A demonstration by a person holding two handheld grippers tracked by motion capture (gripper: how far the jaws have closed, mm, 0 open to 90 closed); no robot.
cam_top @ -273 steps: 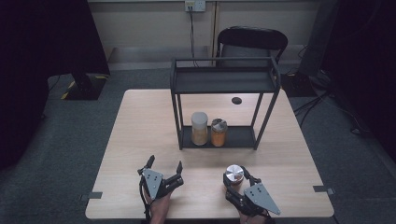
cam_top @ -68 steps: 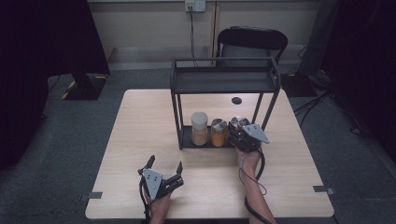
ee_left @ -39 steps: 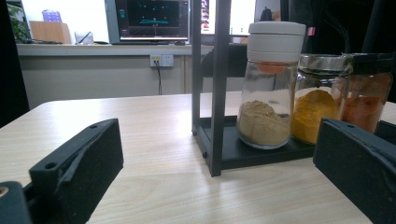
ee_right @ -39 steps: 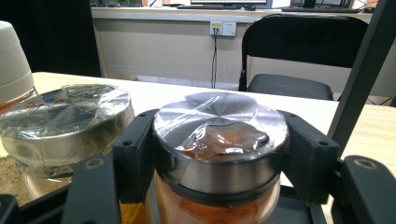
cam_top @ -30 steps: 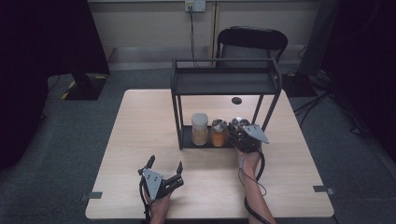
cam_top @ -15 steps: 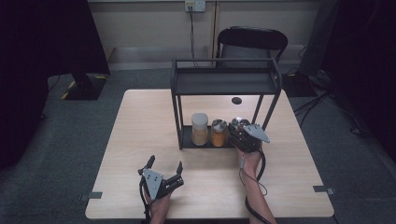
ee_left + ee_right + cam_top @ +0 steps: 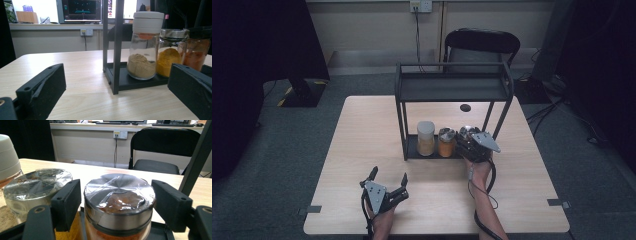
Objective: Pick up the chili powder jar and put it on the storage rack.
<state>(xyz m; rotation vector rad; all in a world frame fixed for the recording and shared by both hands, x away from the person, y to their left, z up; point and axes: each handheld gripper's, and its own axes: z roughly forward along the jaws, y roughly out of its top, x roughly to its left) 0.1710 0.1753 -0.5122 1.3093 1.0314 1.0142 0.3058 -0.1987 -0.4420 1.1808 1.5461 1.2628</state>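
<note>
Jar with red-orange powder (image 7: 118,205) has a shiny metal lid under wrinkled clear film and a glass body; its base is cut off in the right gripper view. It stands on the lower tray of the black rack (image 7: 452,87), rightmost of three jars.

Left to right along that tray: white-lidded jar (image 7: 146,47) of tan powder, near the rack's left front post; yellow-powder jar (image 7: 172,53) with a film-covered metal lid just beside it; then the red-orange jar next to that one. Whether neighbouring jars touch cannot be told.

Left gripper (image 7: 388,178) sits at the table's near edge, well in front of the rack and to its left, jaws spread wide, nothing between them.

Right gripper (image 7: 468,134) is at the rack's right front, jaws either side of the red-orange jar's lid. Jaws have just been opening; a gap shows on both sides of the lid, so the pads do not press on it.

In the high view the right gripper's body covers most of the red-orange jar. In the left gripper view that jar is partly behind the black jaw and its top is in dark shadow. Table (image 7: 362,130) is light wood.
</note>
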